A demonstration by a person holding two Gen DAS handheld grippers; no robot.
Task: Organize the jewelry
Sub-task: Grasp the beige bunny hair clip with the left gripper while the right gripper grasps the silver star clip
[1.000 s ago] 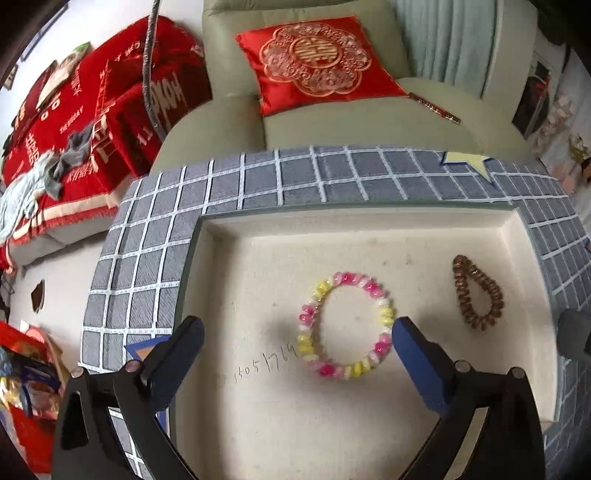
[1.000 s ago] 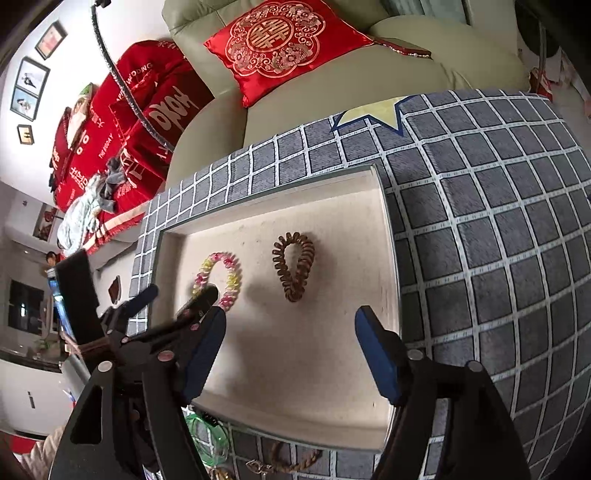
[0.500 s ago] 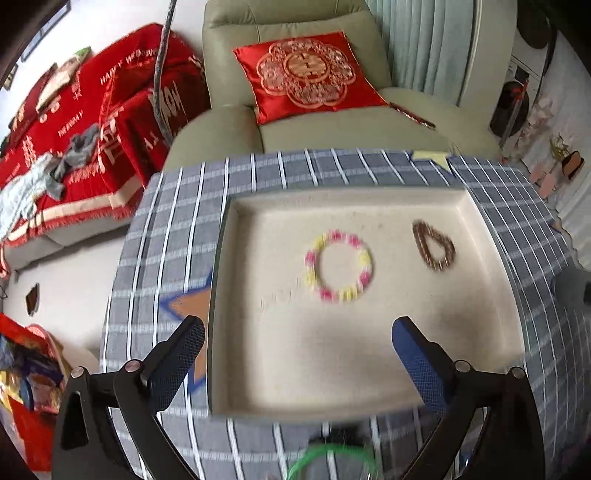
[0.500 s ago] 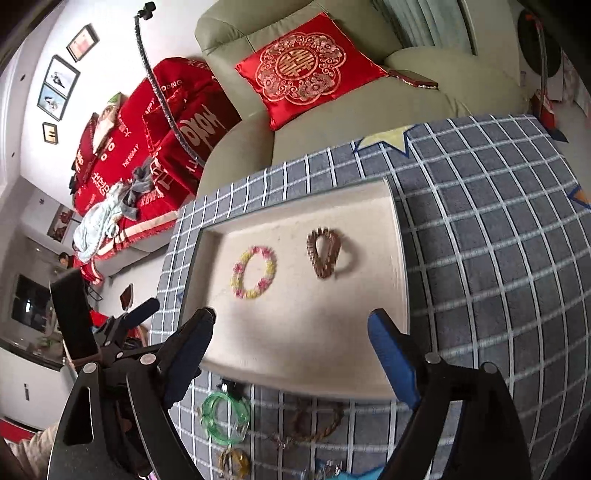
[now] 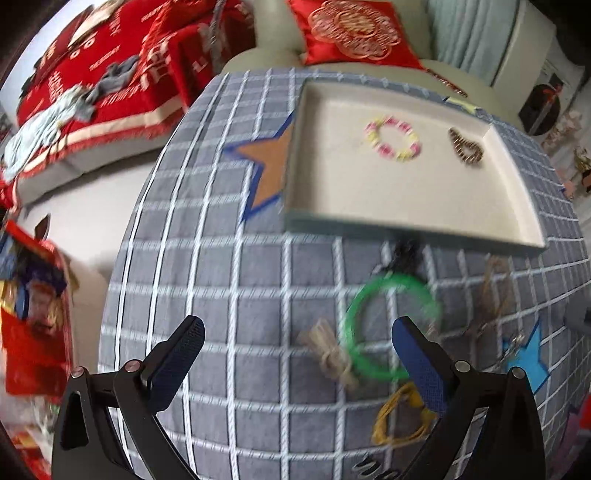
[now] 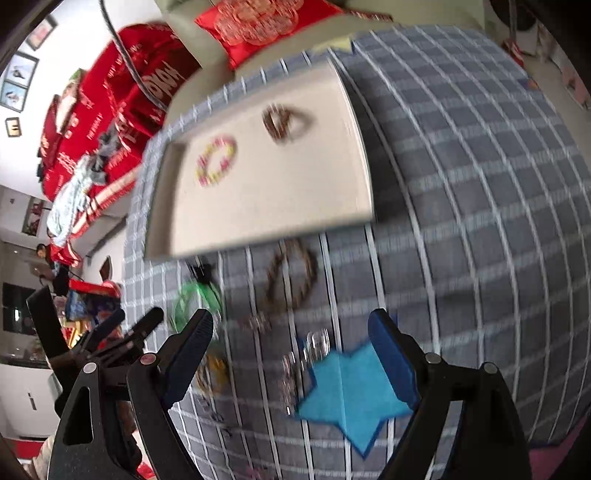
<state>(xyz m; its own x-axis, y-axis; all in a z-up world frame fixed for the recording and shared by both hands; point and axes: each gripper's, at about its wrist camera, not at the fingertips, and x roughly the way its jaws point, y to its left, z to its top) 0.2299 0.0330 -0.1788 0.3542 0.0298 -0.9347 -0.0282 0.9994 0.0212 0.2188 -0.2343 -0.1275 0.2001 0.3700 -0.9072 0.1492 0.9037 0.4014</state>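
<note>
A beige tray (image 5: 406, 199) lies on the grey checked cloth and holds a pink-and-yellow bead bracelet (image 5: 392, 137) and a brown bead bracelet (image 5: 466, 147). In front of the tray, loose on the cloth, lie a green bangle (image 5: 388, 328), a beige knotted piece (image 5: 332, 356), a yellow cord (image 5: 399, 417) and a brown cord ring (image 6: 291, 275). A silver chain (image 6: 306, 354) lies by the blue star patch. My left gripper (image 5: 297, 332) hangs open and empty over the cloth, left of the bangle. My right gripper (image 6: 291, 325) is open and empty above the chain.
The cloth (image 5: 221, 280) carries an orange star patch (image 5: 266, 166) and a blue star patch (image 6: 354, 391). A sofa with a red cushion (image 5: 354, 33) stands behind the table. Red blankets (image 5: 110, 74) lie at the left. A red bag (image 5: 33, 325) sits on the floor.
Both grippers have drawn back from over the tray to the near part of the table, bringing the loose jewelry on the cloth into view. The right jaws stand slightly wider.
</note>
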